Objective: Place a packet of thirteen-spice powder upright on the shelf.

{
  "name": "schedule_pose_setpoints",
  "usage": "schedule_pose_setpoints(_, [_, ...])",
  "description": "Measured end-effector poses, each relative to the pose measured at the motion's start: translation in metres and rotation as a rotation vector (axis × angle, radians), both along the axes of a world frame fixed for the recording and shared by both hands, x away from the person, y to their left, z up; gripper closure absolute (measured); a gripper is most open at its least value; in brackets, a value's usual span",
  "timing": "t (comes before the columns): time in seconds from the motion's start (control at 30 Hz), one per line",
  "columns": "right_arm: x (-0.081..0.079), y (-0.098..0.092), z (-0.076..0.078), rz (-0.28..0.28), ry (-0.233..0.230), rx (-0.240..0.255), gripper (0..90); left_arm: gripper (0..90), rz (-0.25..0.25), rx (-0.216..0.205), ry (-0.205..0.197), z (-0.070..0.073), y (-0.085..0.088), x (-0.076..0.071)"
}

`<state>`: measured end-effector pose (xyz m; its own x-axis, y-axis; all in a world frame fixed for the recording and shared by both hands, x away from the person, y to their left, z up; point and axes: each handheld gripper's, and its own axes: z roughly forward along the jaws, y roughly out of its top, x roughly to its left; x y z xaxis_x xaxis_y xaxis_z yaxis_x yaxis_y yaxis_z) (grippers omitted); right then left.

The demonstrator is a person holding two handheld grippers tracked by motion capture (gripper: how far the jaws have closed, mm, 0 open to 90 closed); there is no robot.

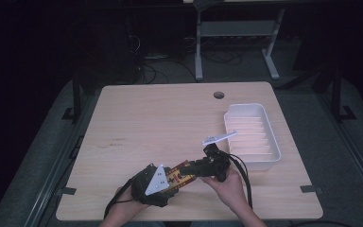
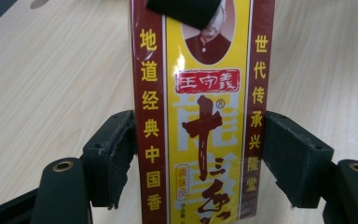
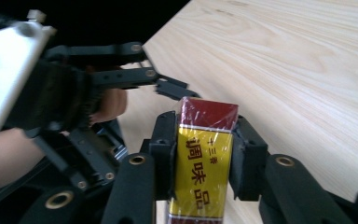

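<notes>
A red-and-yellow seasoning box (image 1: 177, 176) hangs over the counter's (image 1: 146, 123) near edge, mid-handover: the right gripper (image 3: 204, 154) is clenched on one end while the left gripper (image 2: 198, 154) stands released around it.

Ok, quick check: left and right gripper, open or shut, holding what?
Left gripper: open, pads clear of the red and yellow seasoning box between them.
Right gripper: shut on the seasoning box.

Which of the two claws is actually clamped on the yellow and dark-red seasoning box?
The right claw: its pads press both narrow sides of the yellow and dark-red seasoning box. The left claw stands slightly apart around the box, small gaps showing.
</notes>
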<state>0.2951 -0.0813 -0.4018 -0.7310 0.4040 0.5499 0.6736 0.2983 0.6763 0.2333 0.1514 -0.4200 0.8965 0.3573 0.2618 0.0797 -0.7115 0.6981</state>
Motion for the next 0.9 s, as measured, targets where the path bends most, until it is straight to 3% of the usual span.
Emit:
schedule_pose_setpoints(0.17, [0.002,0.005,0.014,0.052,-0.064,-0.067,68.0,27.1,0.002,-0.025,0.027,0.002,0.007,0.001])
schedule_pose_setpoints(0.37, [0.009,0.002,0.033,0.102,-0.130,-0.151,68.0,26.4,0.039,-0.106,0.080,0.005,0.024,0.006])
schedule_pose_setpoints(0.43, [0.011,0.002,0.036,0.113,-0.144,-0.169,68.0,26.4,0.048,-0.115,0.085,0.005,0.026,0.007])
schedule_pose_setpoints(0.5, [0.015,0.003,0.043,0.149,-0.189,-0.239,68.0,26.4,0.065,-0.127,0.090,0.006,0.033,0.008])
schedule_pose_setpoints(0.63, [0.019,0.004,0.048,0.189,-0.197,-0.268,67.9,26.5,0.083,-0.132,0.102,0.006,0.041,0.010])
schedule_pose_setpoints(0.77, [0.022,0.008,0.059,0.262,-0.253,-0.305,67.9,26.4,0.117,-0.154,0.117,0.005,0.053,0.013])
schedule_pose_setpoints(0.9, [0.025,0.011,0.063,0.300,-0.274,-0.327,67.9,26.4,0.136,-0.160,0.121,0.005,0.059,0.015])
